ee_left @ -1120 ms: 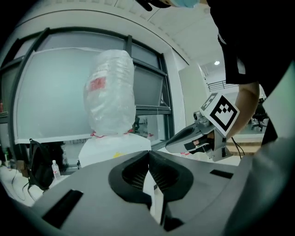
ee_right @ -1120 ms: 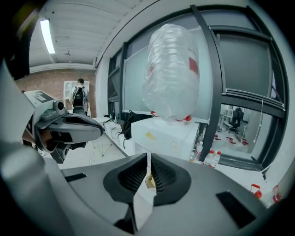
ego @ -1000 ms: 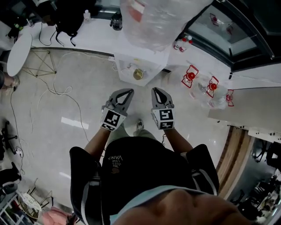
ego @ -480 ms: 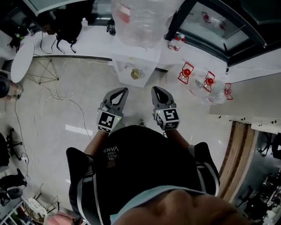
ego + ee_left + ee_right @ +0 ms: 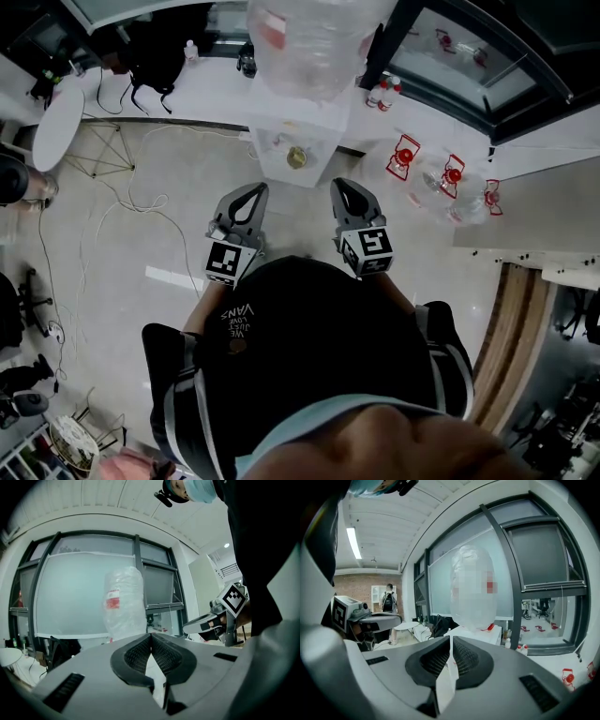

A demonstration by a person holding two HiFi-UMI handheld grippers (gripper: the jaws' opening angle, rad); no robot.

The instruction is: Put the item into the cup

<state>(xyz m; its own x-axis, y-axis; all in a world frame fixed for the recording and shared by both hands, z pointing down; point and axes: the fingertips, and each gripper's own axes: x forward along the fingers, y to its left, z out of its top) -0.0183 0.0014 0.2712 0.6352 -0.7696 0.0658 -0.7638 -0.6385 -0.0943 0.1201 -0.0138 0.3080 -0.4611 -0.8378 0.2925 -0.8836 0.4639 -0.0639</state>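
Grey left gripper [image 5: 250, 192] and right gripper [image 5: 344, 187] — both closed, empty — face a white water dispenser [image 5: 298, 142]; no cup apparently visible, task unstarted.

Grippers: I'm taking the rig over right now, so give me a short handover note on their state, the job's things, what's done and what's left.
Left gripper: shut, empty.
Right gripper: shut, empty.
Both are held side by side in the air, pointing at the dispenser with the bottle on top.
Things: no cup or item can be made out for sure. A small round thing sits on the dispenser's front; what it is cannot be told.
Done: nothing.
Left: find the item and the cup, pick the item up, put it in.
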